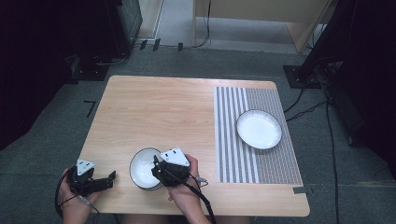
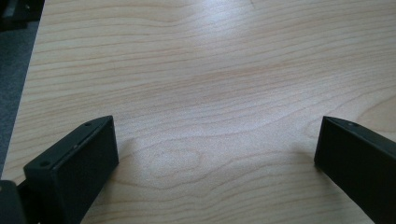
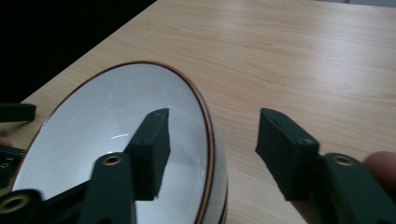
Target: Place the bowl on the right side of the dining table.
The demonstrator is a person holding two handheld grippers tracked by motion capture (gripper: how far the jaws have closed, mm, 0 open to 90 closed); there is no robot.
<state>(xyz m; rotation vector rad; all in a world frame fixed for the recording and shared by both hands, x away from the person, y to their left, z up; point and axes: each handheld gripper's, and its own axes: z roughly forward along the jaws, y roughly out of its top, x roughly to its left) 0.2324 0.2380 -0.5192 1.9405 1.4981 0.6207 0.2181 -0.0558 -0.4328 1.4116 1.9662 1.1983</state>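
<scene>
— Two jaws on the right gripper (image 3: pixel 210 140) stand apart and straddle the rim of the white bowl (image 3: pixel 116 140): one hangs inside the basin, the other outside the wall, over the wood. Neither seems to press the rim yet.

— So the bowl's edge runs right through the gap?

— Yes. In the right gripper view the brown-edged rim passes between them, nearer the inner jaw. From the high view, that gripper (image 1: pixel 161 170) sits at the bowl's (image 1: pixel 142 170) right side, at the near edge of the wooden table (image 1: pixel 159 107).

— And the other hand?

— The left gripper (image 1: pixel 108 177) lies just left of the bowl, apart from it, jaws wide with bare wood between them (image 2: pixel 215 154). It holds nothing.

— Which closes first, you'd say?

— The right one, I'd judge; it only has to pinch the wall. If the bowl belongs with the white plate (image 1: pixel 259 129) on the striped placemat (image 1: pixel 233 154), it lies well off to the right and farther back.
</scene>
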